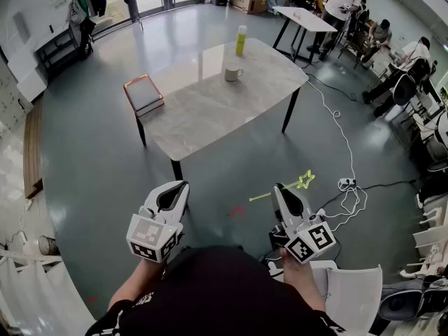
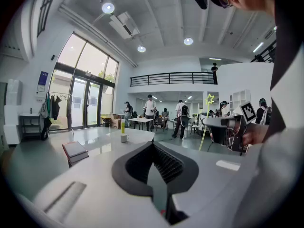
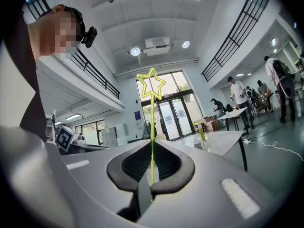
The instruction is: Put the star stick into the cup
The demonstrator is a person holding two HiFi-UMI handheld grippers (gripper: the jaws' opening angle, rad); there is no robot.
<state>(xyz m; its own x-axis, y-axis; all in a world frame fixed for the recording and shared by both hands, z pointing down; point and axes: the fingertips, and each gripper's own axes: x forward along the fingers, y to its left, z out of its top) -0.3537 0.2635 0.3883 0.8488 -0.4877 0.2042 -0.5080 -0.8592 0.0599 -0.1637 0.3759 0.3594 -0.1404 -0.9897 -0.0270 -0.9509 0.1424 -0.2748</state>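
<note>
Head view: R fingers (image 1: pixel 288 201) clamped on star stick (image 1: pixel 294 185), L fingers (image 1: pixel 171 198) together; cup (image 1: pixel 232 72), yellow bottle (image 1: pixel 241 40) on table (image 1: pixel 210 110) ahead.

Marble-topped table (image 1: pixel 210 107), grey floor (image 1: pixel 91 152)

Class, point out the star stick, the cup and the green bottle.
star stick (image 1: pixel 305 180), head view, on the star head.
cup (image 1: pixel 232 72), head view, on its white wall.
green bottle (image 1: pixel 241 40), head view, on its body.

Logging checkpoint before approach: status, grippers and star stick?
Right gripper shut on yellow-green star stick. Left gripper shut, empty. White cup on grey marble table, far off. Yellow-green bottle near cup.
</note>
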